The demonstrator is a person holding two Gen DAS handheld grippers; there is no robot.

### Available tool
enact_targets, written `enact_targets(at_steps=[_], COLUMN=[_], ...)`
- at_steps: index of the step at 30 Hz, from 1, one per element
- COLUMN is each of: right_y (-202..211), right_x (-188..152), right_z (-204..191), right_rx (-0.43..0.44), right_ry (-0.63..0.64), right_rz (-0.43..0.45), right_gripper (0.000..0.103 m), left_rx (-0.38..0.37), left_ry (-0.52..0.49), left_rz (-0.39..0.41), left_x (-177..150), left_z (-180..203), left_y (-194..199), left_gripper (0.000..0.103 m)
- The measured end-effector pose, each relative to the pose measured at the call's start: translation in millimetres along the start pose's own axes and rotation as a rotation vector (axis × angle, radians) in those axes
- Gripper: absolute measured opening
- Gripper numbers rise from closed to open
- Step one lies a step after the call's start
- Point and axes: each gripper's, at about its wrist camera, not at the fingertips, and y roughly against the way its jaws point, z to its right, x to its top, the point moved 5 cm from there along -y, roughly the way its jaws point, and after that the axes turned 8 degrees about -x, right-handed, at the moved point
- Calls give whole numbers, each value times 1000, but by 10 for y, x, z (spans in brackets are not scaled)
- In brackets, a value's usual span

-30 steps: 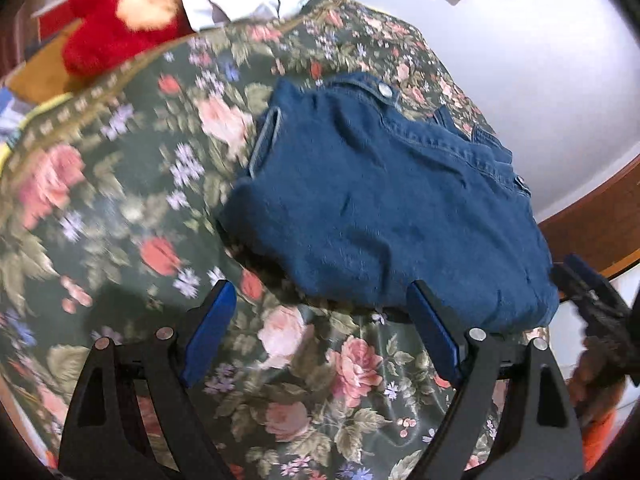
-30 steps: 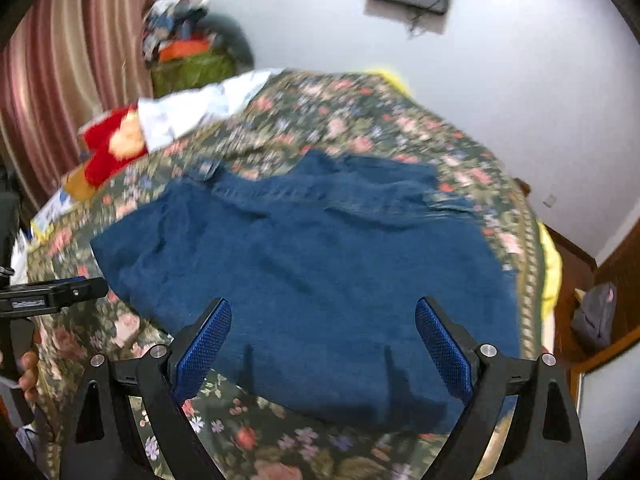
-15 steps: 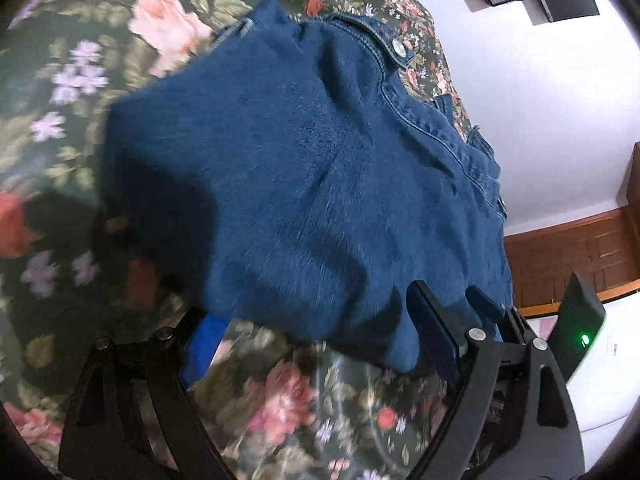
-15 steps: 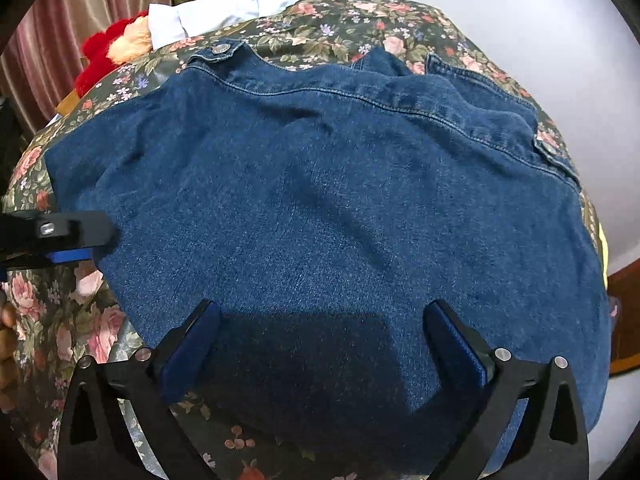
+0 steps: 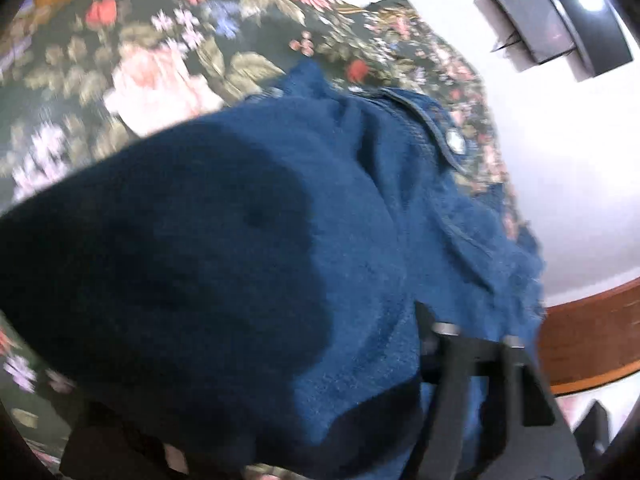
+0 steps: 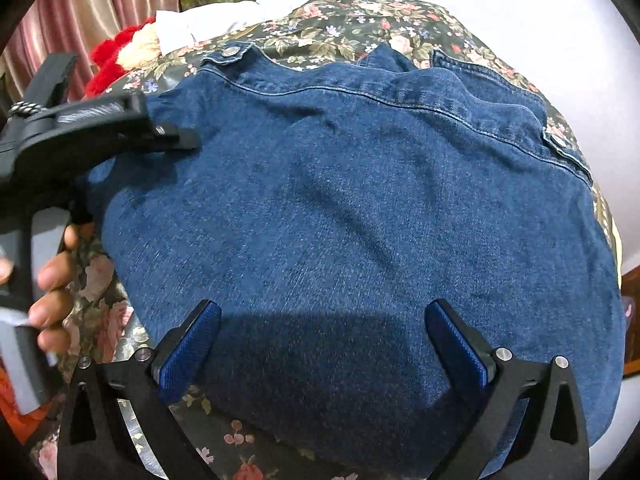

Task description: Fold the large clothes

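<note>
1. Lying across the floral bedspread (image 6: 352,20), the denim jacket (image 6: 360,208) is spread flat, its seamed hem band toward the far side with a metal button (image 6: 229,51) at the left corner.
2. The right gripper (image 6: 320,344) hovers low over the jacket's near edge, blue pads spread wide with nothing between them.
3. The left gripper (image 6: 176,136) reaches in at the jacket's left edge; whether it pinches the cloth cannot be told.
4. From the left wrist, blurred denim (image 5: 248,264) fills the view and covers one finger, so the gap is unreadable.
5. A red plush toy (image 6: 116,56) and white cloth (image 6: 224,20) sit at the bed's far end.
</note>
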Motion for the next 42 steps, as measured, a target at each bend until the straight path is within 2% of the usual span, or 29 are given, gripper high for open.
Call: enact_targets(at_steps=[2, 4, 7, 11, 14, 16, 18, 20, 24, 26, 29, 32, 36, 39, 42], right_y=[32, 110, 303, 495, 371, 225, 130, 151, 261, 363, 556, 736, 1006, 1190, 1387], right_x=[11, 21, 83, 186, 155, 110, 77, 86, 55, 18, -112, -291, -576, -759, -1003], right_z=[8, 21, 26, -84, -346, -494, -630, -705, -706, -609, -331, -3, 551, 991, 1410], right_rx=[8, 24, 60, 61, 118, 163, 169, 128, 117, 104, 67, 39, -40, -89, -131], right_ry=[0, -10, -50, -77, -47, -37, -12, 35, 88, 70, 22, -39, -129, -217, -325], right_rz=[-14, -32, -13, 56, 22, -18, -35, -23, -19, 7, 52, 79, 122, 151, 171], right_gripper=[103, 103, 103, 103, 103, 103, 103, 103, 103, 103, 103, 103, 103, 103, 103], left_rx=[-17, -23, -37, -50, -29, 19, 57, 74, 55, 59, 80, 77, 43, 0, -25], left_ry=[-15, -106, -232, -301, -324, -341, -314, -276, -204, -221, -299, -388, -490, -592, -741], left_rz=[9, 34, 108, 202, 241, 250, 233, 219, 198, 200, 215, 240, 264, 270, 254], left_x=[22, 55, 76, 98, 132, 159, 177, 160, 166, 140, 104, 59, -78, -289, -671], left_z=[52, 182, 453, 646, 703, 649, 502, 318, 136, 216, 507, 932, 1547, 2110, 2634], left_y=[66, 246, 587, 993, 1140, 1151, 1136, 1161, 1193, 1228, 1243, 1254, 1231, 1146, 947], left_gripper=[36, 25, 24, 23, 23, 23, 23, 23, 23, 23, 23, 23, 23, 22, 22])
